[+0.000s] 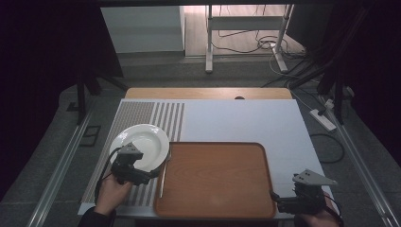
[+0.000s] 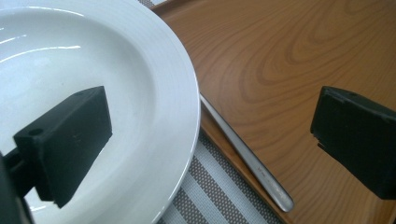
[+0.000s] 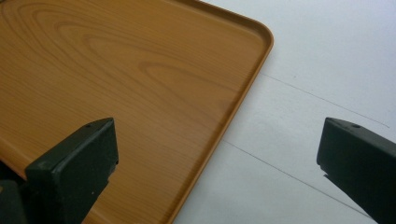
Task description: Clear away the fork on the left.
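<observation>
Jaws of the left gripper (image 2: 210, 144) stand wide apart over the white plate's (image 2: 140, 93) right rim, holding nothing; the plate lies on the striped mat (image 1: 163, 116), touching the wooden tray (image 1: 217, 179); a metal utensil handle (image 2: 252, 161) rests along the tray's edge; the right gripper (image 3: 217, 172), also agape, hovers over the tray's near right corner.

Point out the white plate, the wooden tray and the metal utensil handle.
white plate (image 1: 142, 142), high view, its centre.
wooden tray (image 1: 217, 177), high view, bare floor.
metal utensil handle (image 2: 254, 163), left gripper view, mid-handle.

White plate (image 2: 93, 70) beside wooden tray (image 2: 280, 60)
</observation>
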`<state>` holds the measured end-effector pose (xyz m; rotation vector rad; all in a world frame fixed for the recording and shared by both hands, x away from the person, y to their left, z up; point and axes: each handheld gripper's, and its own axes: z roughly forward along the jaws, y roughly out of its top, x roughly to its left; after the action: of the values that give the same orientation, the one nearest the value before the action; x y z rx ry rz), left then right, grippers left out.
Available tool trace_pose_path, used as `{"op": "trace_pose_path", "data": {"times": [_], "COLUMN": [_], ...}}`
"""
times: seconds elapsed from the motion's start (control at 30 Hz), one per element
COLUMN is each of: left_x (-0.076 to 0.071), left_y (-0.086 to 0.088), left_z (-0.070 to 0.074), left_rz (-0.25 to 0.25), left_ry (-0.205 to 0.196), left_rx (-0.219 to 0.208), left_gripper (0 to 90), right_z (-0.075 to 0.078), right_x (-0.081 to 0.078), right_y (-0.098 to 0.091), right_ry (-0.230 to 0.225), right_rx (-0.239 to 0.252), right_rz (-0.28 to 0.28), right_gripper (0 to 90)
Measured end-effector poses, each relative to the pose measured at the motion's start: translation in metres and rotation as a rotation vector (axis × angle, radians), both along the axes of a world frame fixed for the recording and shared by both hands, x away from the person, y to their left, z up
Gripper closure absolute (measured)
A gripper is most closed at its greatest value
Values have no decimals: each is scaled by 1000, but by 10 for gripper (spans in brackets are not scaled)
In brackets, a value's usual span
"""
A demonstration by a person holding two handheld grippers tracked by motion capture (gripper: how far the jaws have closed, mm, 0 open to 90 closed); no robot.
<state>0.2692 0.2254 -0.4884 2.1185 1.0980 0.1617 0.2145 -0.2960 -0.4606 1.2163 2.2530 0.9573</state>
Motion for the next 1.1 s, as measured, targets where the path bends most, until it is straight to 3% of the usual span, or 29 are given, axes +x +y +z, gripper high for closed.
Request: {"op": "trace_pose_path", "data": {"times": [0.7, 1.1], "left_x": [-23, -34], "left_y": [26, 36], "left_z": [-3, -5], "left_rz": [63, 83], "left_ry": [8, 12], "left_rx": [-24, -16], "left_gripper": [0, 0], "right_z": [0, -1], "right_x": [1, 1], "right_y": [0, 1], "right_ry": [8, 12], "right_rx": [-4, -5], "right_rz": [-5, -8], "right_gripper": [0, 0]}}
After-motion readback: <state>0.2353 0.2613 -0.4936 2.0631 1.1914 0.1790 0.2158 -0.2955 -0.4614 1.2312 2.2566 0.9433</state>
